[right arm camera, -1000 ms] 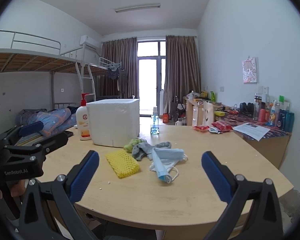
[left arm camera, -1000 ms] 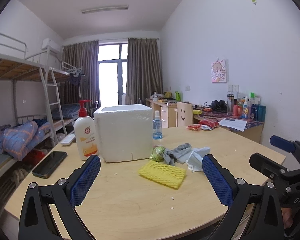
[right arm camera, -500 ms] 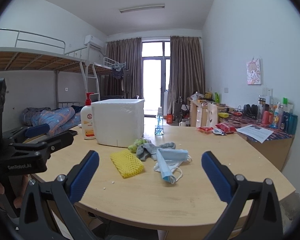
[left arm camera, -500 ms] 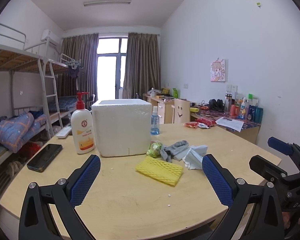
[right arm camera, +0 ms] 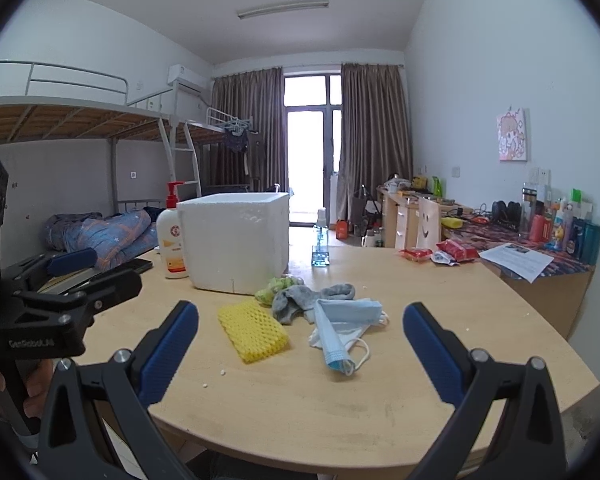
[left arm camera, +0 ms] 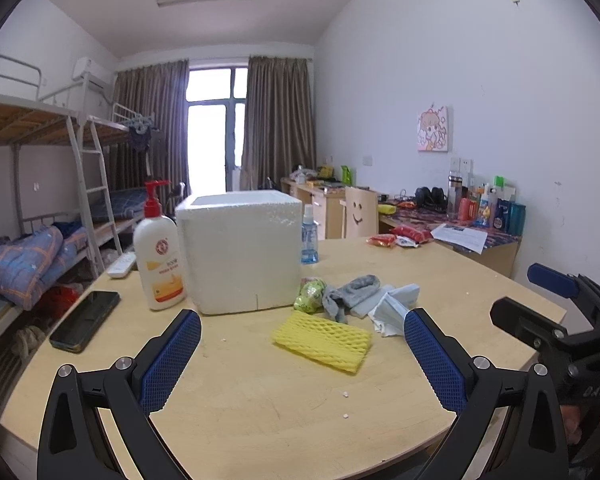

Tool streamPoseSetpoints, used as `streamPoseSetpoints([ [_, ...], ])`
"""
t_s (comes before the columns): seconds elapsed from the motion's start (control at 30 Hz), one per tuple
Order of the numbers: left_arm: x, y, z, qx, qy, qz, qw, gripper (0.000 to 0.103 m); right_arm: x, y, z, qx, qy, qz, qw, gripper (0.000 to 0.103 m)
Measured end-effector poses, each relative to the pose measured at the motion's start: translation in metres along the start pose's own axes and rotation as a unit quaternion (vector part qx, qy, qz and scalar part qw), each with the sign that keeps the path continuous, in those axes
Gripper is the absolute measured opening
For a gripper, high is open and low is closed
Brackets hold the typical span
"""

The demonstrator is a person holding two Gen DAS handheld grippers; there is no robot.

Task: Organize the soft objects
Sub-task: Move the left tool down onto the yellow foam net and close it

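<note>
On the wooden table point(left arm camera: 260, 412) lie a yellow foam net sleeve point(left arm camera: 322, 341), a grey sock point(left arm camera: 350, 290), a green crumpled soft item point(left arm camera: 310, 295) and blue face masks point(left arm camera: 392, 306). A white foam box point(left arm camera: 240, 252) stands open-topped behind them. My left gripper point(left arm camera: 302, 364) hovers open near the table's front edge, short of the yellow sleeve. In the right wrist view my right gripper point(right arm camera: 300, 354) is open too, nothing between its fingers, with the sleeve point(right arm camera: 253, 331), sock point(right arm camera: 304, 300) and masks point(right arm camera: 340, 326) ahead of it.
A lotion pump bottle point(left arm camera: 158, 256), a black phone point(left arm camera: 85, 320) and a small blue spray bottle point(left arm camera: 309, 236) stand around the box. Red snack packets point(left arm camera: 398, 236) lie at the far edge. A bunk bed point(left arm camera: 32, 208) is left, a cluttered desk point(left arm camera: 476, 224) right.
Both grippers have drifted slightly back and up, so the table objects sit a little lower and farther in view. Nothing on the table moved; both stay open.
</note>
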State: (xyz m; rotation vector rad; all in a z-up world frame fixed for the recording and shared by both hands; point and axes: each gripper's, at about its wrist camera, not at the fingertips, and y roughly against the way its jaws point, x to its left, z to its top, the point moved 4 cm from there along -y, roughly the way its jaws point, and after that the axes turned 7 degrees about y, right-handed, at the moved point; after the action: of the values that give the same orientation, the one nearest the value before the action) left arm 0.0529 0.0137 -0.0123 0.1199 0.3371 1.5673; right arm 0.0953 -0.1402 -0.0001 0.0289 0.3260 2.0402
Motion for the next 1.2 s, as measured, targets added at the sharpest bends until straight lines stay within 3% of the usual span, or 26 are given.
streamPoseSetpoints([
  [0.67,-0.004,-0.091,-0.010,0.118,0.000,-0.041,0.9921,0.102,-0.030,-0.073,-0.019,0.110,0.001,0.005,0.994,0.103],
  [0.97,-0.008,-0.131,-0.021,0.203,-0.010,-0.067,0.9769,0.102,-0.038,-0.094,-0.026,0.150,0.001,0.016,0.989,0.103],
  [1.2,-0.006,-0.157,-0.029,0.244,-0.018,-0.058,0.9679,0.099,-0.041,-0.112,-0.030,0.178,0.001,0.027,0.984,0.103],
])
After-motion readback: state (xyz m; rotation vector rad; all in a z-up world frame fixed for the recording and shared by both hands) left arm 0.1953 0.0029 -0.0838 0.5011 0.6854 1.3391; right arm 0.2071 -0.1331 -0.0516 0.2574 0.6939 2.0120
